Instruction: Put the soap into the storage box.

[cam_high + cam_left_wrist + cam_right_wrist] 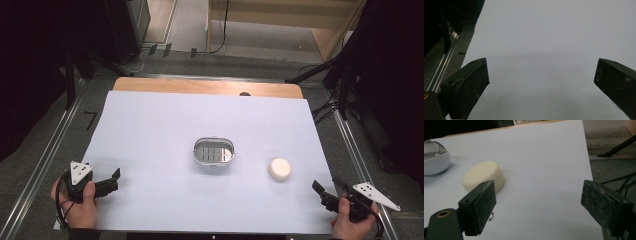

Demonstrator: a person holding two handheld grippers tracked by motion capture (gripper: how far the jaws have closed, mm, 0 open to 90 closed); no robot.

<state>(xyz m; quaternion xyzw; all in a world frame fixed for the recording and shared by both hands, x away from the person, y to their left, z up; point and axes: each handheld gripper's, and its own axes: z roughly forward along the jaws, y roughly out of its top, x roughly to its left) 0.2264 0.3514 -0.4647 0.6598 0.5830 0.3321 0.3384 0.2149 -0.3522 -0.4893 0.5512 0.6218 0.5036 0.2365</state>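
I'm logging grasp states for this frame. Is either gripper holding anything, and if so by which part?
Nothing is held. The left gripper and right gripper are both open over the white sheet; the soap bar lies untouched.

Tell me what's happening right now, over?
Left gripper and right gripper open, empty, at near corners. Soap bar beside soap dish, untouched. Nothing between them.

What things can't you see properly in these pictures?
- The soap dish: in the high view its inside is too small and shiny to tell what lies in it; the right gripper view's left edge cuts it off.
- The round cream bar: in the right gripper view a black jaw hides its near edge.
- The dark spot on the table's far edge: too small to name in the high view.
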